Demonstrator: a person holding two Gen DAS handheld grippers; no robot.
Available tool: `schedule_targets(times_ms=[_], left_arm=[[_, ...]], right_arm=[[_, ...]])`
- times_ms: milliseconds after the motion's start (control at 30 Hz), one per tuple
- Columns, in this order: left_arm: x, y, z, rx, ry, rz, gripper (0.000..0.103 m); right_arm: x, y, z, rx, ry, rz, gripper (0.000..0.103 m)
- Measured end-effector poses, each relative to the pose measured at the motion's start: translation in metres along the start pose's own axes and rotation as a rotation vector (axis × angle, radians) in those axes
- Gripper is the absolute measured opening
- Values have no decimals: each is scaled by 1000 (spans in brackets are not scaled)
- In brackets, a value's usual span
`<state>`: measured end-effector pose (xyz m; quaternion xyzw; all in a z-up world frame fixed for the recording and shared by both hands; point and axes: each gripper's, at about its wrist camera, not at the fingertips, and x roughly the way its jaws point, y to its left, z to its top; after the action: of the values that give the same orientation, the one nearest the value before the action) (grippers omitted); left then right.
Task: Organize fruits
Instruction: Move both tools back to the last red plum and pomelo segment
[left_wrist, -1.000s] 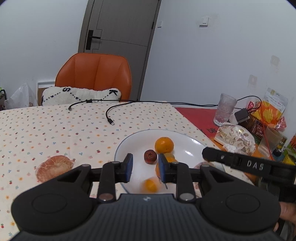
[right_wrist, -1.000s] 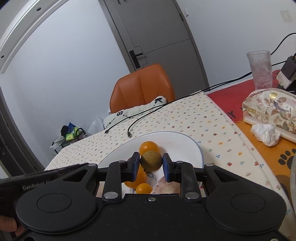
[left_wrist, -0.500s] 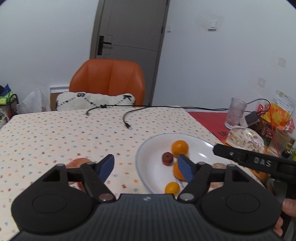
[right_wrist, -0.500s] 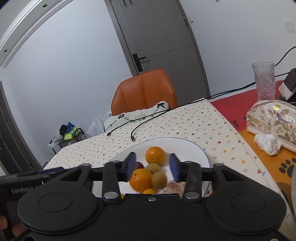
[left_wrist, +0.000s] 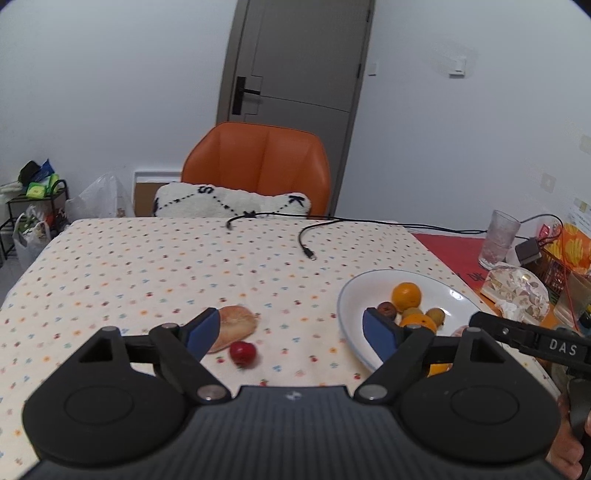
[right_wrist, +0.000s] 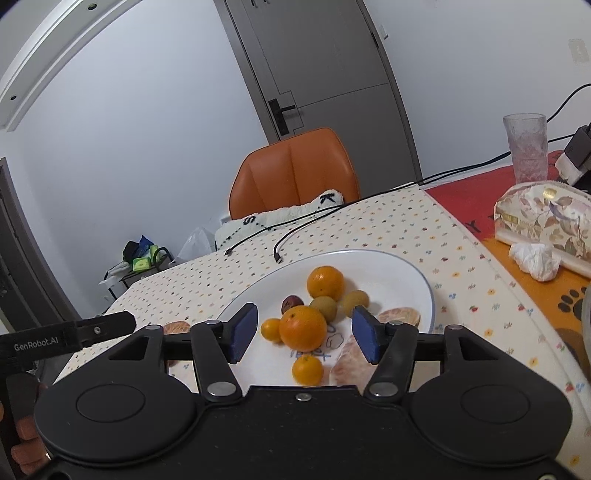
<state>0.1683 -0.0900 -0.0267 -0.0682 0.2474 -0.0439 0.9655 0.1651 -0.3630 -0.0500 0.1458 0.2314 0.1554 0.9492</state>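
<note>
Floral-dotted tablecloth (left_wrist: 147, 266) covers the table, with an orange chair (left_wrist: 258, 162) and a grey door (left_wrist: 295, 59) behind. Left gripper (left_wrist: 288, 328): jaws spread wide, nothing between them, hanging above a small red fruit (left_wrist: 242, 353) and a peeled citrus piece (left_wrist: 234, 326) lying on the cloth (just beside each other). Right gripper (right_wrist: 301, 334): jaws also apart, empty, over the white plate (right_wrist: 406, 273). On the plate: large orange (right_wrist: 303, 328), second orange (right_wrist: 325, 282), two kiwis (right_wrist: 323, 307), dark date-like fruit (right_wrist: 291, 304), two kumquats (right_wrist: 307, 370), pomelo segments (right_wrist: 349, 363).
</note>
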Motion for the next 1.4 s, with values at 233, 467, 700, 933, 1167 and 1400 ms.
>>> schedule_targets(times_ms=[233,467,700,933,1167,1400], left_arm=[[-12,16,-4,-28,-5,30,83],[-25,33,-7,-40,-4,59,92],[-34,53,-11,-40,24,94,93],[-44,73,-14,-70,29,113,93],[-45,85,-17,-91,45,121,93],[-42,88,-19,-91,65,113,93]], right_arm=[[-5,8,-3,-8,2,3,62],[-9,26,-6,-23,5,29,77],[-4,51,-10,-57,23,76,83],[2,70,-14,-79,47,113,84],[8,85,-20,-95,65,146,84],[15,98,-22,-121,76,177,84]])
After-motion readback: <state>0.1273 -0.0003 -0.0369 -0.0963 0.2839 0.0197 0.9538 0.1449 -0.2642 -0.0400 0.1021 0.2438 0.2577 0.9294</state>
